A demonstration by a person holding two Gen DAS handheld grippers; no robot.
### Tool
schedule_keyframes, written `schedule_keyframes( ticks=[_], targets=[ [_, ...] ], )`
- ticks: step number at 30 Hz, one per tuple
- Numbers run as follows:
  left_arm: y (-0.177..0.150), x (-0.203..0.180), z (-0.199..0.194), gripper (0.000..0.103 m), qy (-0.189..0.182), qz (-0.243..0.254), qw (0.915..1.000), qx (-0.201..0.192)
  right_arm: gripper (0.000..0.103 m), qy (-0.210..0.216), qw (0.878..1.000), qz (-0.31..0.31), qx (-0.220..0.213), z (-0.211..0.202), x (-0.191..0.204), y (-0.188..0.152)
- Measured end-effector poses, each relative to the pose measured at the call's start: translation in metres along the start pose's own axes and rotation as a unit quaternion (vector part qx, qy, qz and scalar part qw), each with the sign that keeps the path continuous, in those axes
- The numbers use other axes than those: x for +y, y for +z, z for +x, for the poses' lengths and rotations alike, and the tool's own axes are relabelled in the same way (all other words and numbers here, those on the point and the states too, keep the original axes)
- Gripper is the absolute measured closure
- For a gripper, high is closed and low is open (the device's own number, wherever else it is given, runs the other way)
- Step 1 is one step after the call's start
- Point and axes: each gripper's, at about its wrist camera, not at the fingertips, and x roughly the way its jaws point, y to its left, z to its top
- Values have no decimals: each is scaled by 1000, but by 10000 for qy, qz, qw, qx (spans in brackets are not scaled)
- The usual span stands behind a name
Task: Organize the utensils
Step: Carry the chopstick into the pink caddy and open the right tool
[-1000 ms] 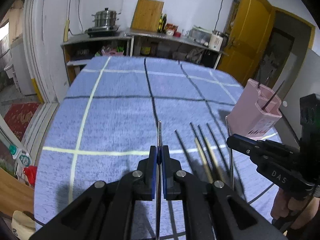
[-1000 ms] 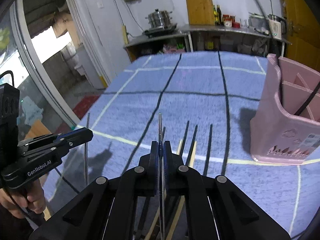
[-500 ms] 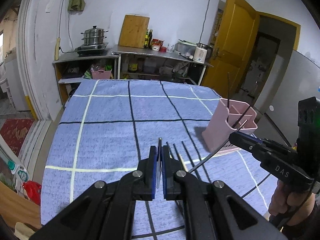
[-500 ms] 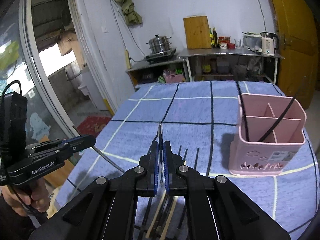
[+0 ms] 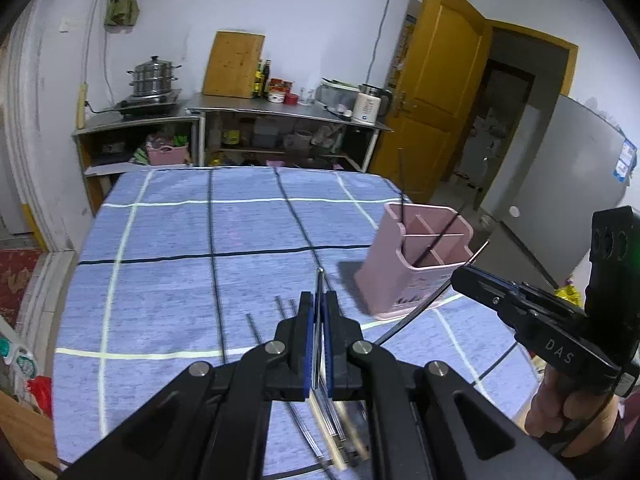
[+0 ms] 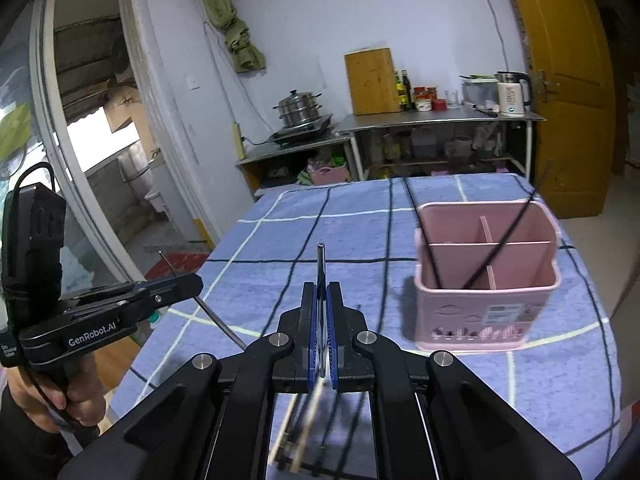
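My left gripper (image 5: 318,312) is shut on a thin metal chopstick (image 5: 319,280) that sticks out ahead, held above the table. My right gripper (image 6: 321,304) is shut on another metal chopstick (image 6: 320,260). Each gripper shows in the other's view: the right (image 5: 520,300), the left (image 6: 160,292). A pink divided utensil holder (image 6: 486,276) stands on the blue checked tablecloth (image 6: 320,232) ahead right, with two dark chopsticks leaning in it. It also shows in the left wrist view (image 5: 416,264). Several more chopsticks (image 5: 280,320), dark and wooden, lie on the cloth below the grippers.
A kitchen counter (image 5: 280,108) with a steamer pot, a cutting board, bottles and a kettle stands behind the table. A yellow door (image 5: 436,92) is at the back right. A glass door (image 6: 80,160) is on the left.
Both grippers have risen from the cloth with a chopstick each. The pink holder has come more into the middle of both views.
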Motion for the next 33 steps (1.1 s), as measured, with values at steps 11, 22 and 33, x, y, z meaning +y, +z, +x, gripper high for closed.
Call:
schedule_keyframes(
  ticks=[11, 22, 33],
  targets=[
    [37, -52, 23, 98, -687, 117, 9976, -59, 98, -434, 9975, 345, -429, -39, -51, 26],
    [95, -85, 32, 98, -1037, 101, 9937, -406, 98, -720, 9916, 451, -972, -61, -80, 74],
    [97, -83, 78, 98, -930, 25, 9953, -258, 98, -796, 9920, 643, -737, -24, -105, 67]
  ],
)
